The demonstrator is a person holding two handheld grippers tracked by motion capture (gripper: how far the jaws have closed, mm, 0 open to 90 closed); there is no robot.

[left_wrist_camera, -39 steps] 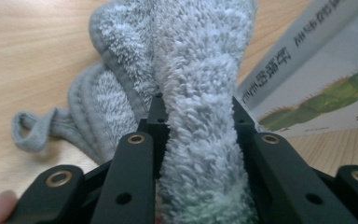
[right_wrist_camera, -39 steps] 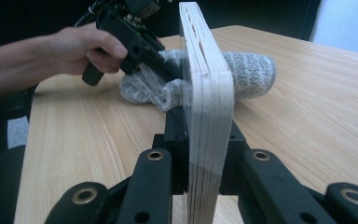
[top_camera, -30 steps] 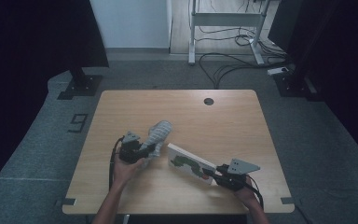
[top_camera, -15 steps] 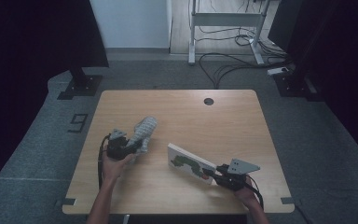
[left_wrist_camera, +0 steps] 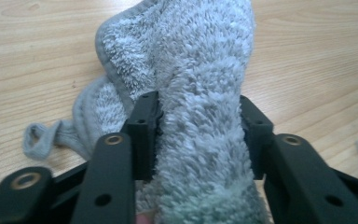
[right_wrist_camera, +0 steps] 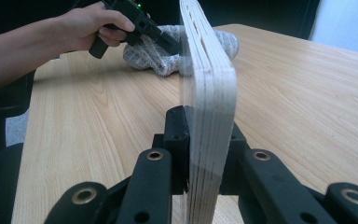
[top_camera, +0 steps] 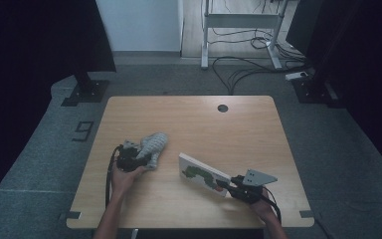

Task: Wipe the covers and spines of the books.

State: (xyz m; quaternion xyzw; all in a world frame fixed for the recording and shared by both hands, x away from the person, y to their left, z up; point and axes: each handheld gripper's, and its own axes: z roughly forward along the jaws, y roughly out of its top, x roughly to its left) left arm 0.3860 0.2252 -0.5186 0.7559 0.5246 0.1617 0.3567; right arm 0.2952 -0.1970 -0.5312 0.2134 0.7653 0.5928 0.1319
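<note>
Book (top_camera: 203,175) stands on edge, running diagonally across table (top_camera: 238,124).

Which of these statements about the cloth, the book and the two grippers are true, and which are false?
1. The right gripper clamps a board book on its edge. True.
2. The grey cloth lies between the left gripper fingers, which have just been opening. True.
3. The book lies flat under the cloth. False: they are apart on the table.
4. The cloth is red. False: it is grey.
</note>
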